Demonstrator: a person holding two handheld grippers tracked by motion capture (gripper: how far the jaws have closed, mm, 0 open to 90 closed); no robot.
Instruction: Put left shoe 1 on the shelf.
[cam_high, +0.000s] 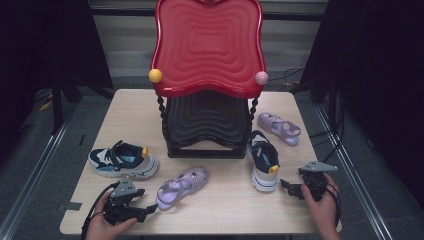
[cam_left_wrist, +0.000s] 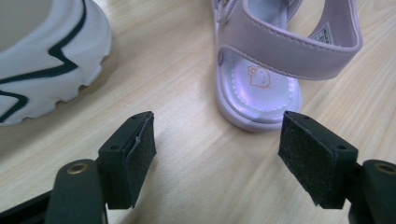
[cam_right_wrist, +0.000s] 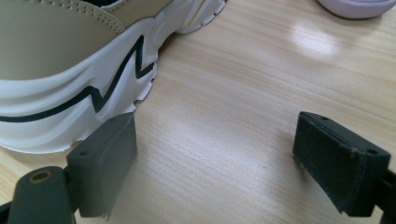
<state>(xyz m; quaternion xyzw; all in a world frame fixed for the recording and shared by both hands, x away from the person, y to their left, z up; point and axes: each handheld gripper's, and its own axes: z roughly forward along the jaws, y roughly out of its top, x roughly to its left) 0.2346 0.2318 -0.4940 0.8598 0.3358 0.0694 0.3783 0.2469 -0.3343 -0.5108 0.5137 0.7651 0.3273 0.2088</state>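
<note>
**Left claw apart just behind the near lilac sandal's heel, nothing gripped**

Landmark = red two-tier rack (cam_high: 207, 47), standing at the far middle of the surface (cam_high: 225, 210).

- Near lilac sandal (cam_high: 181, 186): flat on the surface, in front of the rack, slightly left of its centre, heel toward the person. In the left gripper view its heel end (cam_left_wrist: 259, 100) sits just beyond the pads, between the two jaws' lines but outside them. Not touched.
- Left claw (cam_high: 151, 206): in front-left of the rack near the surface's front edge, jaws apart, both pads (cam_left_wrist: 140, 154) clear of the sandal, bare wood between them. Held in the left hand (cam_high: 107, 222).
- Left sneaker (cam_high: 122, 161), navy and white: left of the rack's base, lying crosswise, just beyond the left claw. Its white sole corner (cam_left_wrist: 51, 70) shows beside the sandal; the two are near but apart.
- Right sneaker (cam_high: 263, 162): right of the rack's base, close to its corner, heel toward the person.
- Right claw (cam_high: 288, 188): in front-right of the rack, just beside the right sneaker's heel, jaws wide apart and empty. One pad (cam_right_wrist: 105, 161) sits right by the white sole (cam_right_wrist: 70, 107); can't tell if it touches. Held in the right hand (cam_high: 322, 205).
- Second lilac sandal (cam_high: 279, 128): right of the rack, beyond the right sneaker, apart from it.
- Rack: red wavy top tray with a yellow knob (cam_high: 155, 75) and a pink knob (cam_high: 261, 77) on its front corners, dark tray (cam_high: 205, 117) below.
</note>
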